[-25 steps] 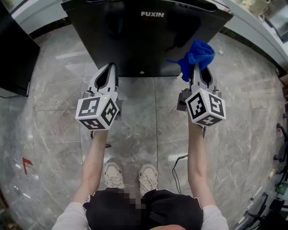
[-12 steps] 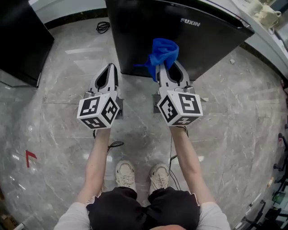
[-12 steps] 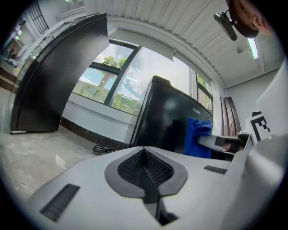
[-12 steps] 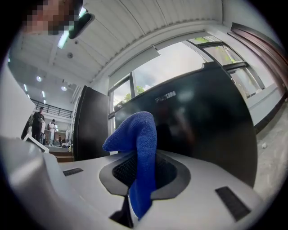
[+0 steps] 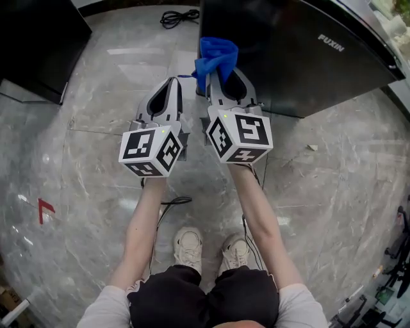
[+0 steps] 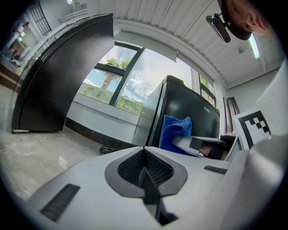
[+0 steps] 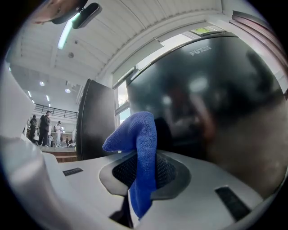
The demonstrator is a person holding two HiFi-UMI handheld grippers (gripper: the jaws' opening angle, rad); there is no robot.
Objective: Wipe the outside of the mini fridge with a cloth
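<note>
A grey marble-tiled floor point(image 5: 83, 192) fills most of the head view. On it stands the black mini fridge point(image 5: 301, 57), whose glossy top carries the white lettering "FUXIN" point(image 5: 330, 43). The same word shows on the dark, reflective face in the right gripper view point(image 7: 200, 50). A second black cabinet point(image 5: 38, 45) stands well apart at the far left, and the left gripper view shows it as a tall dark slab point(image 6: 63, 76) before a bright window. The person stands facing the fridge with both bare forearms stretched forward and pale shoes point(image 5: 189, 246) planted below. Each hand carries tongs topped by a cube printed with black-and-white square markers, one on the left point(image 5: 152, 152) and one on the right point(image 5: 240, 136). The right tongs point(image 5: 225, 75) are clamped on the blue cloth point(image 5: 216, 54), which bunches up above their tips at the fridge's near left corner. In the right gripper view the cloth point(image 7: 137, 134) rises from between the closed jaws just in front of the fridge's face, though contact cannot be made out. The left tongs point(image 5: 172, 86) hover just beside them over the floor, jaws pressed together with nothing between them point(image 6: 144, 150). A coiled black cable point(image 5: 179, 16) lies on the floor near the fridge. A small red mark point(image 5: 43, 208) sits on a tile at far left.
</note>
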